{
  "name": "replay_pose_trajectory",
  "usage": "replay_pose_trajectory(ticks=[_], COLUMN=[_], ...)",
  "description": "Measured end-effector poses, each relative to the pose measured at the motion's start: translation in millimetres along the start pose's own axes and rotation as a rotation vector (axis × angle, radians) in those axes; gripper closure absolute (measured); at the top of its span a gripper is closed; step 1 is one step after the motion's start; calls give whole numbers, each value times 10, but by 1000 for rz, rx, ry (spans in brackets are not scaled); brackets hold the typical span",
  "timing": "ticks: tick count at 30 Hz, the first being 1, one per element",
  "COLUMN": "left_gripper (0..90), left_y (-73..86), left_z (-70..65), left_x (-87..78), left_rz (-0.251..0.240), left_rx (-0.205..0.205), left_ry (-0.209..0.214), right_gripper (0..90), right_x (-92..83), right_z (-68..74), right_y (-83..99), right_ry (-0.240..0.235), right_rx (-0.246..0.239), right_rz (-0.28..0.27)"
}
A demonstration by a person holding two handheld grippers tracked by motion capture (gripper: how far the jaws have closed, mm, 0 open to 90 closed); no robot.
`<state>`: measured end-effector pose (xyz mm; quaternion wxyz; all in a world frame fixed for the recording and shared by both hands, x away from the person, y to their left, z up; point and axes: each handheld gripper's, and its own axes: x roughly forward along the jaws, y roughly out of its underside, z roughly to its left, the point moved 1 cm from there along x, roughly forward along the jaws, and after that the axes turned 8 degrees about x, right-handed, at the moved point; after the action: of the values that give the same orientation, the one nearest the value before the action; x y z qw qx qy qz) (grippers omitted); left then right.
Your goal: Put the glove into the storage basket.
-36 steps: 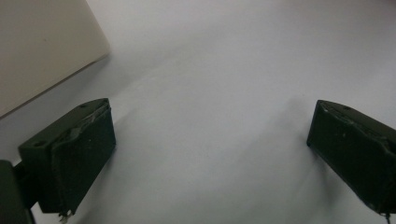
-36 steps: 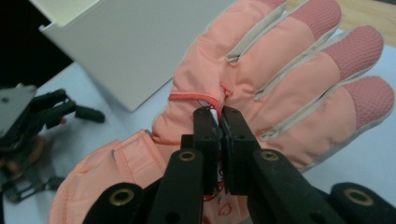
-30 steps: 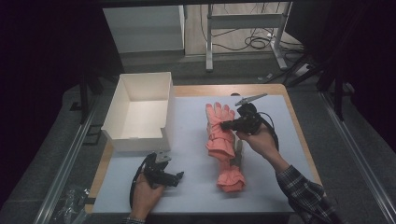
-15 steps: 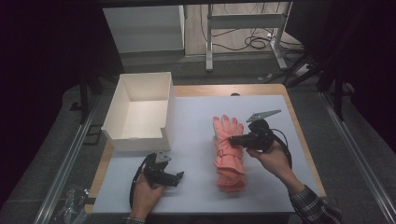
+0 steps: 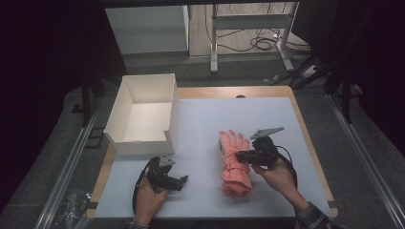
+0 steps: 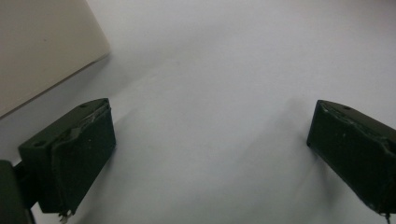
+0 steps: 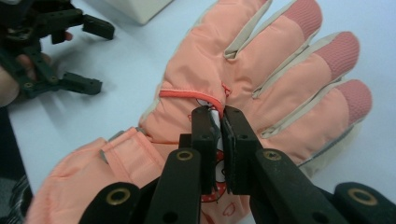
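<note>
glove: a puffy salmon-pink glove lies flat on the pale sheet covering the desk, right of the middle. Its fingers point away from the person and its cuff is toward the near edge. In the right gripper view you can see darker pink fingertip patches, beige trim between the fingers and a little printed patch on the back.

right claw: the right claw is pinched together on the back of the glove, with a fold of fabric and that printed patch caught between the pads. From above, the right claw comes in from the glove's right side, with the hand behind it resting low over the desk.

left claw: the left claw sits near the front left of the desk, held in the left hand. Its jaws stand wide apart with nothing between them, just bare white desk in the left gripper view.

box: an open white cardboard box stands at the back left of the desk, just beyond the left claw and well apart from the glove. One corner of the box shows in the left gripper view.

gap: the two claws are well apart.
</note>
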<state>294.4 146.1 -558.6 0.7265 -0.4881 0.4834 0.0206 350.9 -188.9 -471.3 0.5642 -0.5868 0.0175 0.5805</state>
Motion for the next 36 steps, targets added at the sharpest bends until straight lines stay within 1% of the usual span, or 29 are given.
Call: replay_pose_trajectory(ticks=[2, 3, 6, 9, 13, 15, 17, 18, 21, 24, 26, 29, 33, 36], left_gripper=[10, 10, 10, 10, 10, 10, 10, 10, 10, 10, 10, 10, 10, 10], left_y=[0, 0, 0, 0, -1, -1, -1, -1, 0, 0, 0, 0, 0, 0], left_z=[0, -4, 0, 0, -2, -5, -3, -3, -4, -2, -1, -2, -2, -4], left_x=[0, 4, 0, 0, 2, 5, 3, 3, 2, 0, 0, 0, 0, -1], left_rz=[1, -5, 1, 1, -3, -6, -4, -4, -2, 1, 1, 1, 2, 2], left_rx=[1, -6, 1, 1, -4, -7, -5, -5, -5, -2, -1, -2, -3, -4], left_ry=[0, -1, 0, 0, 0, -2, -1, -1, 0, 1, 1, 1, 3, 3], right_gripper=[837, 836, 824, 757, 638, 618, 598, 589, 569, 568, 568, 573, 587, 588], right_x=[34, 50, 64, 44, -43, -106, -182, -201, -263, -301, -306, -280, -226, -191], right_z=[-15, -21, -20, -11, 3, 9, -7, -16, -71, -151, -203, -266, -300, -294], right_y=[28, 48, 77, 78, 40, 17, 2, 1, 29, 106, 183, 335, 532, 651], right_ry=[14, 20, 21, 25, 12, 30, 37, 38, 66, 82, 82, 76, 61, 55], right_rx=[9, 10, 6, -12, -34, -51, -52, -51, -59, -55, -49, -55, -70, -81], right_rz=[-1, 0, -6, -13, -39, -59, -82, -89, -101, -116, -111, -96, -78, -68])
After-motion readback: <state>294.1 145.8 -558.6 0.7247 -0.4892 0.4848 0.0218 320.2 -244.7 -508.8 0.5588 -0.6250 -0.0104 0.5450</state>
